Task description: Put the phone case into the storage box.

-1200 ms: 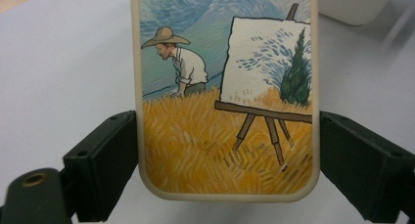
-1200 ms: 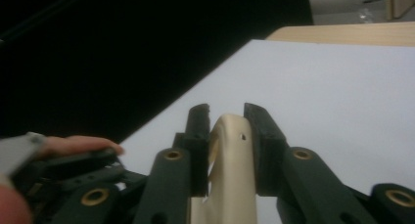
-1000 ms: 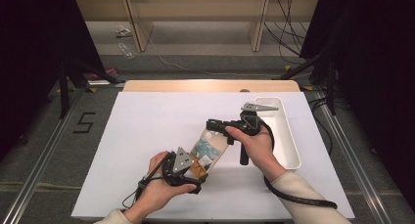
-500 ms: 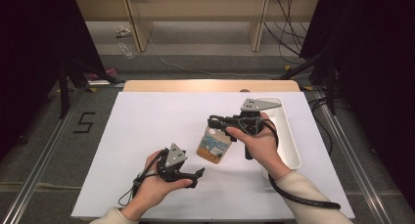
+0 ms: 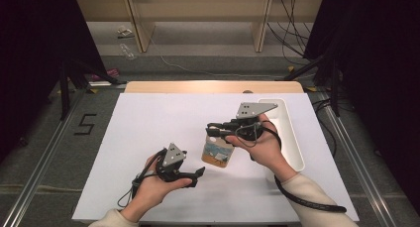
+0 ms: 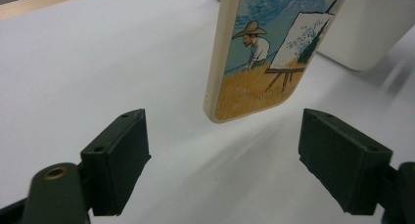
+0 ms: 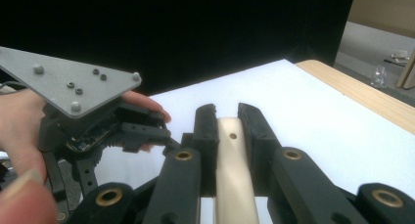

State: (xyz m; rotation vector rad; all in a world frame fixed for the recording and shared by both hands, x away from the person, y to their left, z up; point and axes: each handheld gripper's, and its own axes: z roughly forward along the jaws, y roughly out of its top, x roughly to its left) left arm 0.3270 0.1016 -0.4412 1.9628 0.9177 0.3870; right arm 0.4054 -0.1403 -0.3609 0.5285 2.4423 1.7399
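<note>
High view, right gripper point(image 5: 216, 130) clamped on phone case point(image 5: 218, 151), left gripper point(image 5: 197, 174) jaws apart, just beside it.

High view: fixed above the person's near side, facing forward and down, takes in the whole white table point(image 5: 148, 138), the white tray point(image 5: 292, 138) at right and the floor beyond. Left gripper view: low over the table, close behind its own jaws, facing the phone case point(image 6: 264, 62) and the tray's corner point(image 6: 362, 33). Right gripper view: very close along its jaws, facing left across the table toward the left gripper point(image 7: 169, 143). All three share the case point(image 5: 218, 150) and tabletop.
</note>
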